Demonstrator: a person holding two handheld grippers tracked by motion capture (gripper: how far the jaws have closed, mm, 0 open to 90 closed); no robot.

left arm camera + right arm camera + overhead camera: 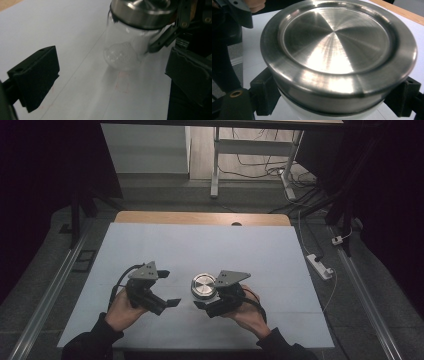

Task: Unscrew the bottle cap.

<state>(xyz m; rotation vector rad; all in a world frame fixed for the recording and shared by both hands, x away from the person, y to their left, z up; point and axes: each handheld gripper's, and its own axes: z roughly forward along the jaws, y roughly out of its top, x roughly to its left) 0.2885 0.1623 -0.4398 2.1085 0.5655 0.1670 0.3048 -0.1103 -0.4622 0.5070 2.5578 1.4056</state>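
While the right gripper [212, 296] is pinching the glass jar [125, 47] just under its steel lid [203, 285], its two jaws pressing on opposite sides of the jar's neck in the right gripper view, the jar is standing near the middle of the white table cover [200, 245], slightly toward the person's side. Some whitish, bubbly material is sitting at the bottom of the clear glass. Off to the jar's left, the left gripper [167, 287] is hovering apart from it with its jaws spread wide and nothing between them; its own view is looking across at the jar with one black finger [35, 75] low at the left. Judging from this, the work in hand is probably getting the lid off, with one gripper steadying the jar and the other coming for the lid. The risk is lying in the smooth surfaces: the lid's rounded steel rim is offering little bite, so spread jaws closing off-centre could be skidding around it instead of turning it. A glass body held only at the neck could also be twisting in the right gripper's hold, or tipping and spilling its contents.
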